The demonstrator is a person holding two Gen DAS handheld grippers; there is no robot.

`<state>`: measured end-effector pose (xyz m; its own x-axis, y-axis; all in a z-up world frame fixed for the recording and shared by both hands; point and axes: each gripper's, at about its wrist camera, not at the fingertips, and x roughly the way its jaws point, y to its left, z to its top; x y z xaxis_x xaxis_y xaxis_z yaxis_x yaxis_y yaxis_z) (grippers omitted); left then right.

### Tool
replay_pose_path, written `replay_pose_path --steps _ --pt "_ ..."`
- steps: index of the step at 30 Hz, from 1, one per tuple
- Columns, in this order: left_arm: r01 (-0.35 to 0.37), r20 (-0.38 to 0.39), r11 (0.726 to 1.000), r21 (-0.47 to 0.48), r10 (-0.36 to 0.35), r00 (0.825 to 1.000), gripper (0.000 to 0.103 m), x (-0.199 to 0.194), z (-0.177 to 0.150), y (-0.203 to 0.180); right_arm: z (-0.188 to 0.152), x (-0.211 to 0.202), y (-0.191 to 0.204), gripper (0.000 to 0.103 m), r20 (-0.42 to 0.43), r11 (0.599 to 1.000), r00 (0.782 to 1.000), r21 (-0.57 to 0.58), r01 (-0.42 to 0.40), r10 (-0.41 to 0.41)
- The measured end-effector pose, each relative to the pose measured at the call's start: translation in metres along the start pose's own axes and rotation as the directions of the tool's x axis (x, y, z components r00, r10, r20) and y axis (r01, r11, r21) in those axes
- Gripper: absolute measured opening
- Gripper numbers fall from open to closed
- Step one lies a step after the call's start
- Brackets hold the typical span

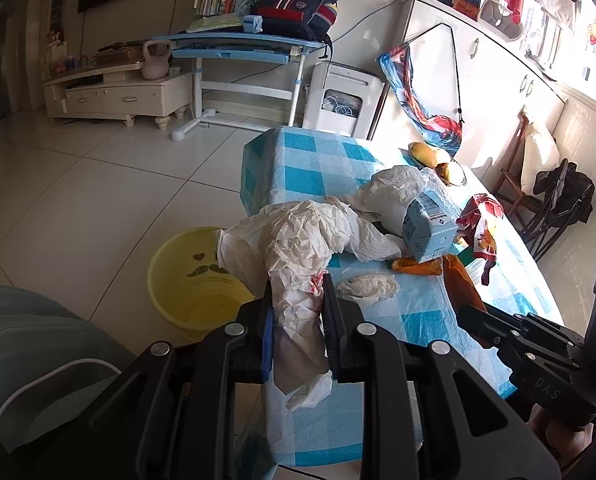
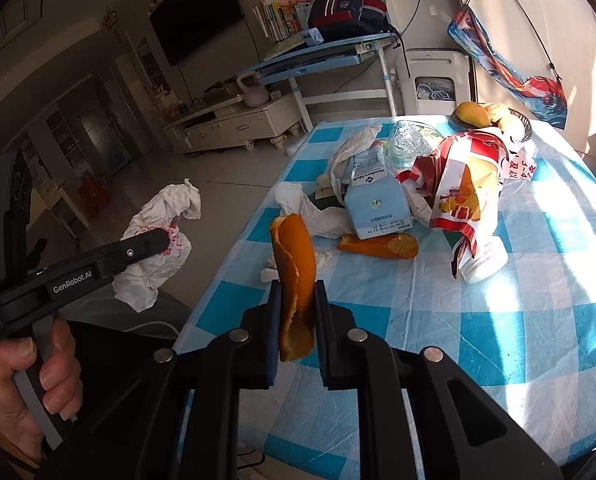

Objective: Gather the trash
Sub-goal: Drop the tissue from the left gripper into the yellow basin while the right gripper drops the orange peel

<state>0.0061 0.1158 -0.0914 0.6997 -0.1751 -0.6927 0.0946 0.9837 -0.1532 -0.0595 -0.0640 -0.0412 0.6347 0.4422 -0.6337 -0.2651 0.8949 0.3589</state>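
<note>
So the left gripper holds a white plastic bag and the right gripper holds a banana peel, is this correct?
Not quite. The right gripper holds an orange peel, not a banana peel; the right wrist view shows it pinched between the jaws. The left gripper does hold the white plastic bag.

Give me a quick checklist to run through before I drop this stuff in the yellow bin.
1. Left gripper shut on the white plastic bag: ok.
2. Right gripper shut on the orange peel: ok, peel stands upright between the pads.
3. Yellow bin open, on the floor beside the table: ok.
4. Bag over the bin: not ok, only part of it overhangs the bin; the rest hangs over the table edge.
5. Peel over the bin: not ok, it is above the tablecloth.
6. Trash left on the table: not ok, the milk carton, second peel and red wrapper remain.
</note>
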Motion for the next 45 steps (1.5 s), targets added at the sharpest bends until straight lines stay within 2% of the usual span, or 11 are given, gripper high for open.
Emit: replay_pose_path --steps 11,17,23,29,30,31,32,36,37,39,45 --pt "-0.096 0.030 0.995 -0.011 0.096 0.995 0.020 -0.007 0.015 0.015 0.021 0.026 0.029 0.016 -0.015 0.996 0.997 -0.059 -0.074 0.073" --pt "-0.111 -0.003 0.992 -0.065 0.111 0.994 0.020 0.005 0.039 0.054 0.039 0.055 0.055 0.016 -0.027 0.988 0.992 -0.091 -0.126 0.124" --pt "-0.074 -0.108 0.979 -0.190 0.054 0.993 0.020 0.050 0.068 0.099 0.061 0.097 0.074 0.016 -0.071 0.984 0.989 -0.113 -0.136 0.128" --pt "-0.105 -0.226 0.973 -0.208 0.056 0.972 0.022 0.104 0.087 0.122 0.079 0.150 0.082 0.016 -0.138 0.986 0.987 -0.138 -0.098 0.079" --pt "-0.118 -0.241 0.971 -0.207 0.066 0.968 0.024 0.110 0.089 0.124 0.081 0.158 0.083 0.016 -0.146 0.985 0.987 -0.145 -0.094 0.073" --pt "-0.140 -0.251 0.968 -0.208 0.086 0.964 0.033 0.115 0.091 0.127 0.083 0.167 0.084 0.016 -0.157 0.984 0.985 -0.153 -0.091 0.067" --pt "-0.164 -0.252 0.963 -0.213 0.108 0.962 0.037 0.116 0.093 0.130 0.085 0.176 0.086 0.016 -0.169 0.983 0.984 -0.159 -0.089 0.062" --pt "-0.240 -0.146 0.953 -0.186 0.214 0.966 0.057 0.091 0.105 0.130 0.085 0.198 0.092 0.020 -0.210 0.981 0.976 -0.173 -0.087 0.050" --pt "-0.263 -0.107 0.950 -0.171 0.248 0.963 0.061 0.081 0.108 0.129 0.085 0.198 0.093 0.023 -0.206 0.980 0.977 -0.177 -0.090 0.053" --pt "-0.290 -0.044 0.944 -0.155 0.286 0.957 0.067 0.068 0.114 0.124 0.083 0.192 0.099 0.036 -0.185 0.978 0.981 -0.189 -0.094 0.058" --pt "-0.344 0.077 0.928 -0.141 0.357 0.931 0.072 0.041 0.130 0.112 0.081 0.172 0.104 0.041 -0.148 0.975 0.985 -0.189 -0.113 0.086"
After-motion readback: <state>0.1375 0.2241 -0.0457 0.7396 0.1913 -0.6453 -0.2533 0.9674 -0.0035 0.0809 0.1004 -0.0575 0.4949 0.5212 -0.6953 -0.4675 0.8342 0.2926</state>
